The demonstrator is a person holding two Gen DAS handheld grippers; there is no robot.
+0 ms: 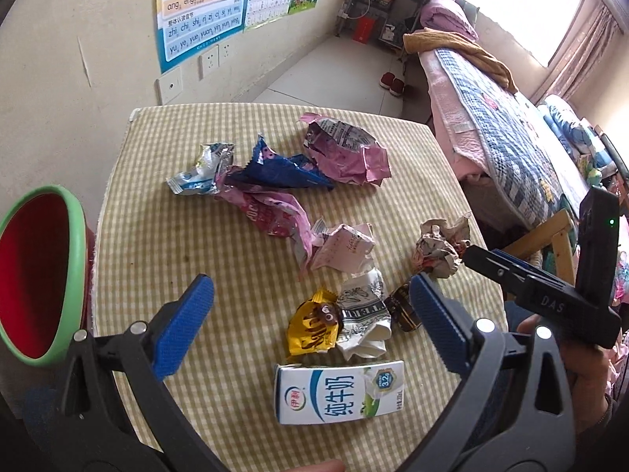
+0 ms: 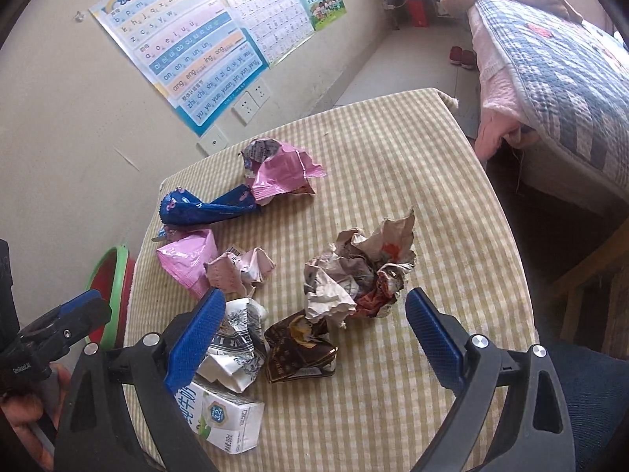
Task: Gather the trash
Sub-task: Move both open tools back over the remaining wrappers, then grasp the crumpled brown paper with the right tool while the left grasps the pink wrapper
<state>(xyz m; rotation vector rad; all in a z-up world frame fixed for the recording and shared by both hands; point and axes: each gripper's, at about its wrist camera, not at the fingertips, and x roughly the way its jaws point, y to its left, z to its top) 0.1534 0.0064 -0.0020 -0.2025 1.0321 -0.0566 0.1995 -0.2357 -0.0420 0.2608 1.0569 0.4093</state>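
Here the left tongs (image 1: pixel 310 330) stood wide open above the near edge of the counter (image 1: pixel 243 133), gripping nothing; between their blue pads lay a yellow wrapper (image 1: pixel 312 328), a white crumpled paper (image 1: pixel 363 314) and, nearest the edge, a milk carton (image 1: pixel 340 395) lying flat. The right tongs (image 2: pixel 314 330) were likewise open and empty, framing a brown wrapper (image 2: pixel 300 348) that touched a large paper ball (image 2: pixel 361 271). Farther out, a pink wrapper (image 2: pixel 188 261), a blue wrapper (image 2: pixel 204 208) and a second pink wrapper (image 2: pixel 281 173) formed a loose cluster toward the wall side, with a silver wrapper (image 1: pixel 200 173) at its left end. The right half of the checked cloth and the far corners lay bare. A red bin with green rim (image 1: pixel 39 275) stood just beyond the left edge; a bed (image 1: pixel 503 137) lay beyond the right edge, across a floor gap.
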